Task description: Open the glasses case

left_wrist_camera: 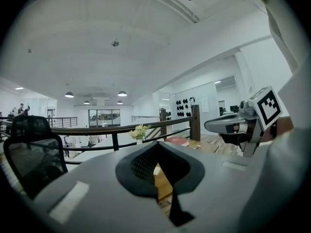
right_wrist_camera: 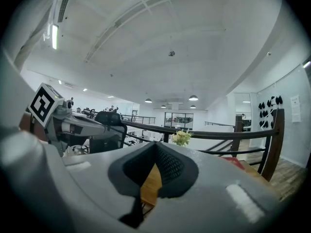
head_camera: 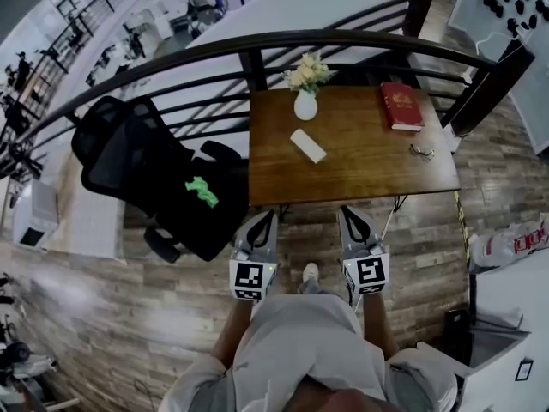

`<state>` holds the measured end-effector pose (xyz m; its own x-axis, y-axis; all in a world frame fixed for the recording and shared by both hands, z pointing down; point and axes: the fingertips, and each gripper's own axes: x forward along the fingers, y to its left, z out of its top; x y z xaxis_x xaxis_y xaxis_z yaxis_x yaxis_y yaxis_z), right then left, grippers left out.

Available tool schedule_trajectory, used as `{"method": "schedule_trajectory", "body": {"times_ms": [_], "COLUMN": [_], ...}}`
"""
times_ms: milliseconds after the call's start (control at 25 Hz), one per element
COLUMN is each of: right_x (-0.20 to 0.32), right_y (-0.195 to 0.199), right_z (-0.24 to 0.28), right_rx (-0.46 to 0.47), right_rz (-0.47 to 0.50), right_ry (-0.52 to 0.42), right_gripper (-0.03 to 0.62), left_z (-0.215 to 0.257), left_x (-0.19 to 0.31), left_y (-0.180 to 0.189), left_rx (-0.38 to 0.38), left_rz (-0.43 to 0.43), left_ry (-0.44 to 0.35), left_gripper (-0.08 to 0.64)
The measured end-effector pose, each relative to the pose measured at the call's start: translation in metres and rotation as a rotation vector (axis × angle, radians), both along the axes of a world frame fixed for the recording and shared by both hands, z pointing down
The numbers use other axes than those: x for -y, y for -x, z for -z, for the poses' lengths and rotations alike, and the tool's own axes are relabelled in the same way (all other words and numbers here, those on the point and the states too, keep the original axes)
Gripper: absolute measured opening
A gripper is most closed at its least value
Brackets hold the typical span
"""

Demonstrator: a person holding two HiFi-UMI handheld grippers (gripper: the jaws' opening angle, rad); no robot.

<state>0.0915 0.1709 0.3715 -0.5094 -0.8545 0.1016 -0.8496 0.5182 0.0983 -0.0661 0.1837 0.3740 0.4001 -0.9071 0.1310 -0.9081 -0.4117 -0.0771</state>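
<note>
We hold the left gripper and right gripper, both with jaws together on nothing, near the table bearing the white glasses case.

**Even white light fills the open hall, bent by a wide lens.**

Ceiling lamps and a strip light brighten the ceiling in both gripper views, whose corners fall to black. In the head view the railing bows into an arc, the wooden table carries a soft sheen, and glare smears the floor at lower left. Nearest each lens, the left gripper and right gripper loom grey and unfocused.
</note>
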Motion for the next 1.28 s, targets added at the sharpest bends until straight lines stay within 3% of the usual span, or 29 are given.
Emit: {"method": "schedule_trajectory", "body": {"times_ms": [400,760,1280], "right_x": [0.049,0.090,0.174], "right_y": [-0.009,0.000,0.004], "right_z": [-0.004,-0.003,-0.009], "right_rx": [0.006,-0.010,-0.036], "right_rz": [0.050,0.090,0.039], "right_ry": [0.020,0.018,0.018], "right_gripper": [0.003,0.003,0.003], "left_z": [-0.003,-0.005,-0.009], "left_x": [0.036,0.073,0.170], "left_y": [-0.021,-0.017,-0.006], "left_rx": [0.007,-0.010,-0.054], "left_rz": [0.032,0.054,0.026], "left_ry": [0.016,0.018,0.003], "left_gripper": [0.020,0.020,0.020]}}
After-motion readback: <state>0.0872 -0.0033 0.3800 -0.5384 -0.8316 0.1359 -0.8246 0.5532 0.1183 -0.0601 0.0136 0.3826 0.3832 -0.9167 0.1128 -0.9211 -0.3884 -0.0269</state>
